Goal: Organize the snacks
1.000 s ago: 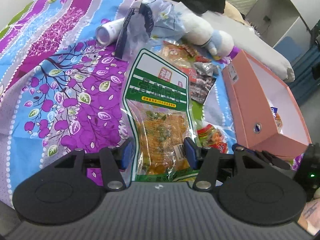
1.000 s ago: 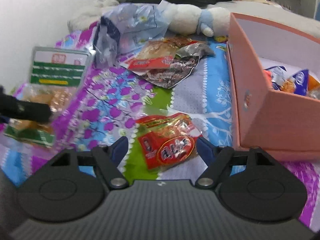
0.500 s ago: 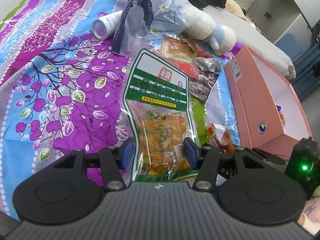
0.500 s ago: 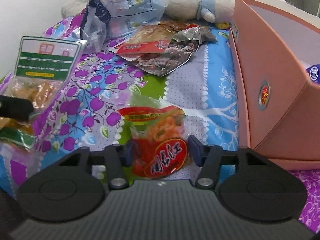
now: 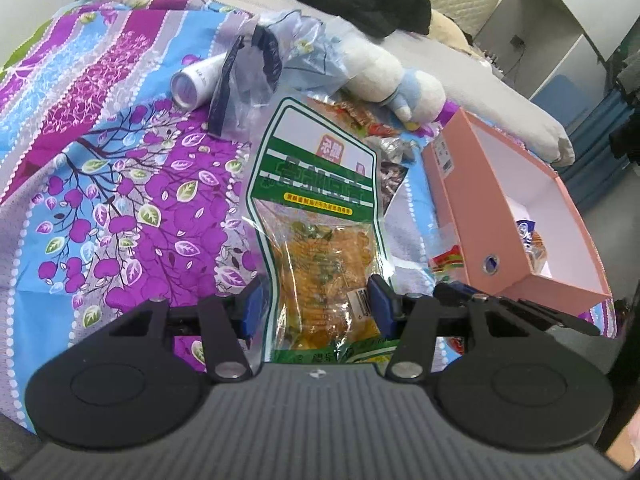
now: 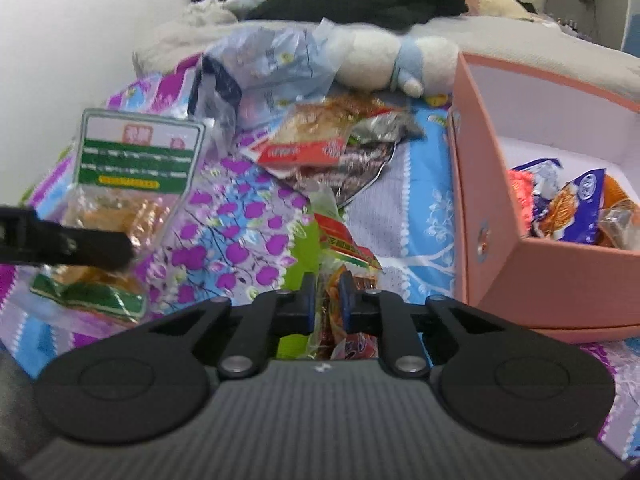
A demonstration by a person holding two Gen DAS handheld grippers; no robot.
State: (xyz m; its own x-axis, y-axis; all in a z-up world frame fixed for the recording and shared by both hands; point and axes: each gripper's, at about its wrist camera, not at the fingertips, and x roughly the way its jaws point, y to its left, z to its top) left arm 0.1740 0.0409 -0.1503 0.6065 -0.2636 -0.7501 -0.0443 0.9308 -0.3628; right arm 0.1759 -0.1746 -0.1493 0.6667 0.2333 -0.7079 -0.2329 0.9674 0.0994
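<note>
Left claw (image 5: pixel 318 300) gripped green snack bag (image 5: pixel 320 216) at lower end, bag above bed (image 5: pixel 120 184). Right claw (image 6: pixel 326 298) just closed, pinched red snack packet (image 6: pixel 344 252). Pink box (image 6: pixel 520 208) at 3 o'clock, snacks inside.

Illumination is bright, even and diffuse; shadows are soft. Both views show strong fisheye curvature toward the edges. The left wrist view is sharp. The right wrist view is motion-blurred throughout, with the white wall (image 6: pixel 60 40) overexposed.
</note>
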